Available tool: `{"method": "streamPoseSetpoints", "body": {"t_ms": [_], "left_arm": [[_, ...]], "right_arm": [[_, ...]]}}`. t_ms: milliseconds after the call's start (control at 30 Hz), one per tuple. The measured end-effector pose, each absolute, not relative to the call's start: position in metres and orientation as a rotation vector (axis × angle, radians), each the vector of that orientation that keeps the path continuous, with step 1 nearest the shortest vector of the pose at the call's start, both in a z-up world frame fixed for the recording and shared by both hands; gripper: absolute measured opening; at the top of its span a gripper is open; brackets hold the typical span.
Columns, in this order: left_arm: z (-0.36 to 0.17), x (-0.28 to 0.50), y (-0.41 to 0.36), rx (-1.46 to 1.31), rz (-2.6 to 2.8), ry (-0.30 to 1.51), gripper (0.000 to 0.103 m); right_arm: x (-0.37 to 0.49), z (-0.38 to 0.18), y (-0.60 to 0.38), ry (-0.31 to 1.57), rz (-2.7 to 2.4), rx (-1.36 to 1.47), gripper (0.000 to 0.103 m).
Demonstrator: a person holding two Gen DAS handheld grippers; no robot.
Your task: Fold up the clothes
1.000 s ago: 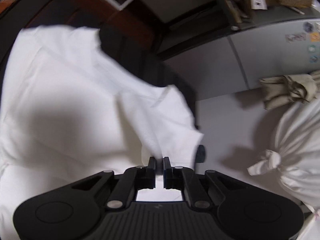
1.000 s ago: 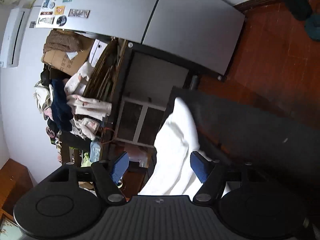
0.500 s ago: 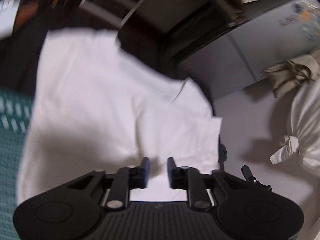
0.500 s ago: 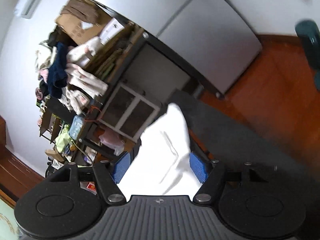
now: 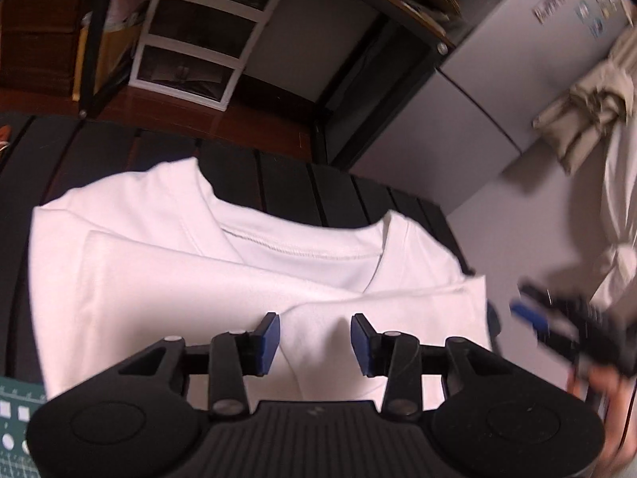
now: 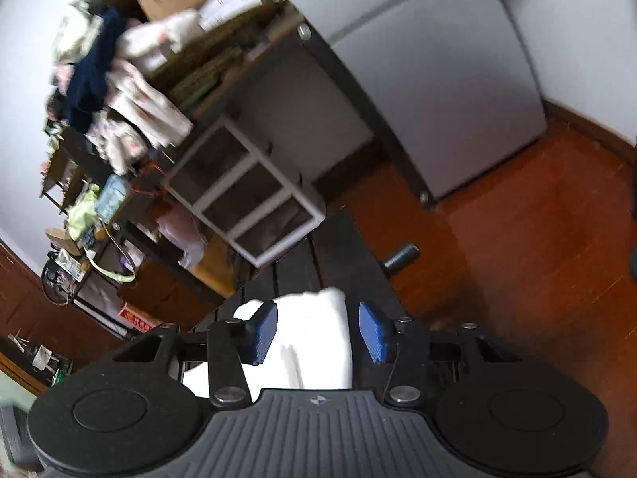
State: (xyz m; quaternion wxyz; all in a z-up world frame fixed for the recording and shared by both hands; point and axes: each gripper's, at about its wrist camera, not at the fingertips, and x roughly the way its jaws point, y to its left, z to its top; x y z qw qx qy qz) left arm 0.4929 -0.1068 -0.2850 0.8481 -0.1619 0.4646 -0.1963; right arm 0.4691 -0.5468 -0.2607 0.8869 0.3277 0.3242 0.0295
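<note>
So the white shirt [image 5: 191, 279] is lying on the dark slatted tabletop [image 5: 326, 191], filling the middle of the left wrist view, neckline toward the top of the frame and both sides already turned in over the body — looks like the fold is partly done and it's been laid flat so the next fold has a clean edge to work from. The left gripper [image 5: 314, 338] sits at the bottom center of that view with its blue-padded fingers [image 5: 267, 336] spread; they've just been opening, and the cloth lies below the gap with neither pad pressing on it, so my read is it has let go of the folded-over flap. The right gripper [image 6: 314, 338] in its own view has fingers spread too, though they've just been closing in a bit, with a white end of the shirt showing between them and not pinched. You can also spot it blurred at the right edge of the left wrist view, off the shirt's corner — probably heading for a new hold. Writing-wise: magnets and stickers on the grey fridge [image 5: 497, 79] at upper right and a red sign low left in the right wrist view, all too blurred to read.
</note>
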Motion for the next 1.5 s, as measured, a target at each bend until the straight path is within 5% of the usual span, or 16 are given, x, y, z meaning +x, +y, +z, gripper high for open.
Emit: {"method": "streamPoseSetpoints", "body": {"t_ms": [133, 167, 233, 267, 500, 733, 800, 1033, 1133, 1200, 1400, 1500], "left_arm": [[-0.287, 0.492, -0.113, -0.298, -0.390, 0.972, 0.037], [-0.286, 0.491, -0.114, -0.287, -0.390, 0.968, 0.037], [-0.286, 0.489, -0.118, -0.255, -0.393, 0.953, 0.037], [-0.286, 0.487, -0.119, -0.241, -0.395, 0.944, 0.036], [-0.290, 0.481, -0.114, -0.221, -0.381, 0.907, 0.024], [-0.274, 0.474, -0.090, -0.366, -0.382, 0.864, 0.021], [-0.266, 0.468, -0.084, -0.421, -0.418, 0.821, 0.021], [-0.275, 0.474, -0.070, -0.418, -0.399, 0.884, 0.021], [-0.260, 0.462, -0.041, -0.479, -0.399, 0.857, 0.034], [-0.235, 0.434, -0.010, -0.492, -0.429, 0.822, 0.049], [-0.185, 0.312, 0.056, -0.479, -0.502, 0.789, 0.055], [-0.162, 0.250, 0.074, -0.419, -0.526, 0.775, 0.058]], "right_arm": [[0.520, -0.268, -0.539, 0.818, 0.030, 0.569, 0.046], [0.536, -0.269, -0.531, 0.881, 0.023, 0.490, 0.040], [0.555, -0.266, -0.517, 0.957, 0.032, 0.345, 0.008], [0.560, -0.265, -0.512, 0.987, 0.039, 0.296, 0.002], [0.562, -0.263, -0.498, 0.929, -0.062, -0.028, 0.000], [0.545, -0.234, -0.489, 0.724, 0.204, 0.141, 0.011], [0.552, -0.238, -0.478, 0.760, 0.339, 0.225, 0.023], [0.589, -0.272, -0.484, 0.871, 0.216, 0.283, 0.023], [0.576, -0.255, -0.501, 0.744, 0.142, 0.292, 0.023], [0.529, -0.215, -0.526, 0.564, 0.177, 0.387, 0.030], [0.324, -0.109, -0.501, 0.333, 0.246, 0.306, 0.064], [0.233, -0.077, -0.467, 0.302, 0.200, 0.173, 0.068]]}}
